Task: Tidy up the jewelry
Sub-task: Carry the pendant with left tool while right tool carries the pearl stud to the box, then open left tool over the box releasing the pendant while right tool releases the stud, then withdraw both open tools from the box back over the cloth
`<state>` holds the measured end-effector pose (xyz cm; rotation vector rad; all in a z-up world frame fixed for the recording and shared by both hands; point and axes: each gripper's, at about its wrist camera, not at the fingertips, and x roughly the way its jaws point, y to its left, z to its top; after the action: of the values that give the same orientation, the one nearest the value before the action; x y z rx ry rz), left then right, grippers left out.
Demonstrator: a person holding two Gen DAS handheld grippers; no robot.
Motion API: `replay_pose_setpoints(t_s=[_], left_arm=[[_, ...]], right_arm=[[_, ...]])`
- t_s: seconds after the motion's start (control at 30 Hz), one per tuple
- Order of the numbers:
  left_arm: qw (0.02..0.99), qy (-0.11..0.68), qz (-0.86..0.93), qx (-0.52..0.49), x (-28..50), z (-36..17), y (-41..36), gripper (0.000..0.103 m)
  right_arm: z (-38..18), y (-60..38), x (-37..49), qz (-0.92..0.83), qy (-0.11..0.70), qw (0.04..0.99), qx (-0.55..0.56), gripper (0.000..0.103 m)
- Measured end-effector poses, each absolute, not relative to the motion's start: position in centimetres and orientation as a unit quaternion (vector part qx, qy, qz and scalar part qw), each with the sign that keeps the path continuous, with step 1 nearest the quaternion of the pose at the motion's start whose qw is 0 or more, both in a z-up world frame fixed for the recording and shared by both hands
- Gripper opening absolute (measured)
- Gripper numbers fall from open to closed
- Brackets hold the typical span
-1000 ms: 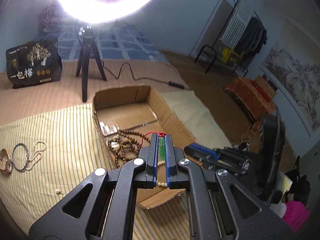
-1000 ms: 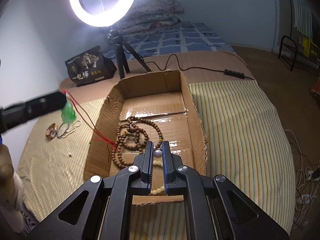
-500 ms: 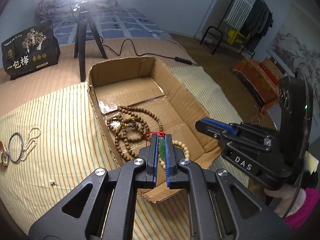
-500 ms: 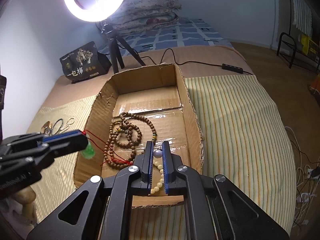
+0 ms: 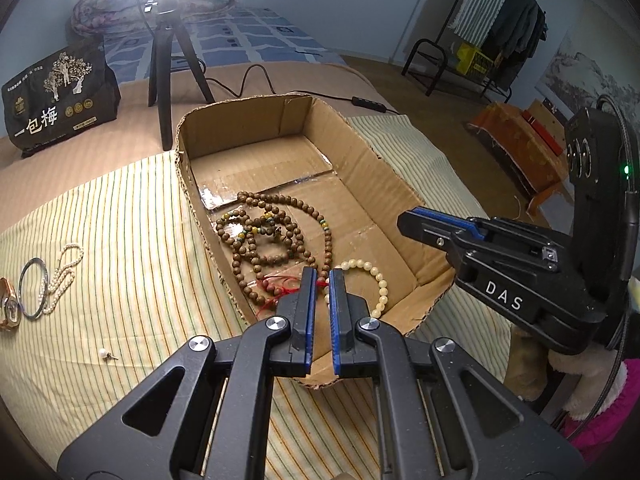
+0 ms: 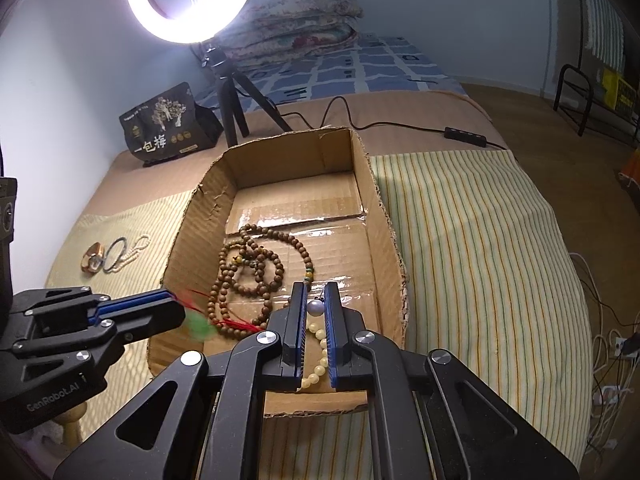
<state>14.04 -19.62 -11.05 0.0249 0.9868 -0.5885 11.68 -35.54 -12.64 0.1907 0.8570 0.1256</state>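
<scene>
My left gripper (image 5: pixel 320 276) is shut on the red cord (image 5: pixel 286 285) of a green pendant. In the right wrist view the left gripper (image 6: pixel 176 305) reaches in from the left, and the pendant (image 6: pixel 198 326) hangs blurred under its tip, by the near left corner of the cardboard box (image 6: pixel 380 208). In the box (image 5: pixel 360 152) lie brown wooden bead strings (image 5: pixel 272 232) and a cream bead bracelet (image 5: pixel 378 280). My right gripper (image 6: pixel 316 292) is shut on a pale round bead (image 6: pixel 316 307) above the cream bracelet (image 6: pixel 316 336).
On the striped cloth left of the box lie a silver bangle (image 5: pixel 34 292), a pearl string (image 5: pixel 64 276), a gold piece (image 5: pixel 8 308) and a small pearl stud (image 5: pixel 106 354). Behind the box stand a ring-light tripod (image 5: pixel 164 60) and a black bag (image 5: pixel 56 96).
My left gripper has come down and tipped toward the box's near end, carrying the pendant from beside the box to its near left corner. The right gripper has stayed put with its bead.
</scene>
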Motion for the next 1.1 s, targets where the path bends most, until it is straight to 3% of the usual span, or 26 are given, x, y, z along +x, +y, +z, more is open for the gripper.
replay_pose_setpoints(t_s=[0.07,0.1,0.17,0.23,0.33,0.5,0.57,0.7,0.87,1.1], left_arm=[[0.840,0.468,-0.274,0.015,14.0,-11.1,-19.6,0.009],[0.840,0.469,-0.273,0.015,13.9,-11.1,-19.5,0.020],[0.843,0.467,-0.269,0.015,13.8,-11.1,-19.4,0.040],[0.844,0.464,-0.267,0.017,13.8,-11.1,-19.3,0.042],[0.846,0.462,-0.264,0.020,13.7,-11.0,-19.0,0.042],[0.847,0.461,-0.262,0.022,13.5,-10.8,-18.6,0.042],[0.848,0.461,-0.261,0.022,13.5,-10.7,-18.4,0.042],[0.853,0.455,-0.256,0.022,13.1,-10.4,-18.0,0.059],[0.857,0.451,-0.249,0.022,12.9,-9.9,-17.4,0.060],[0.859,0.450,-0.244,0.022,12.6,-9.5,-16.3,0.067]], right_arm=[[-12.6,-35.5,11.7,0.056,0.415,0.904,0.089,0.007],[-12.5,-35.5,11.7,0.054,0.416,0.904,0.088,0.007],[-12.5,-35.6,11.7,0.050,0.417,0.903,0.090,0.017],[-12.3,-35.7,11.7,0.044,0.414,0.904,0.094,0.041],[-12.0,-36.1,11.5,0.032,0.404,0.909,0.095,0.051],[-11.5,-36.3,11.4,0.023,0.399,0.911,0.101,0.055],[-11.4,-36.4,11.4,0.022,0.399,0.911,0.103,0.063],[-11.0,-36.2,11.2,0.018,0.393,0.913,0.106,0.068],[-10.6,-36.1,11.1,0.017,0.389,0.914,0.112,0.076],[-10.2,-35.7,10.7,0.022,0.389,0.914,0.113,0.078]])
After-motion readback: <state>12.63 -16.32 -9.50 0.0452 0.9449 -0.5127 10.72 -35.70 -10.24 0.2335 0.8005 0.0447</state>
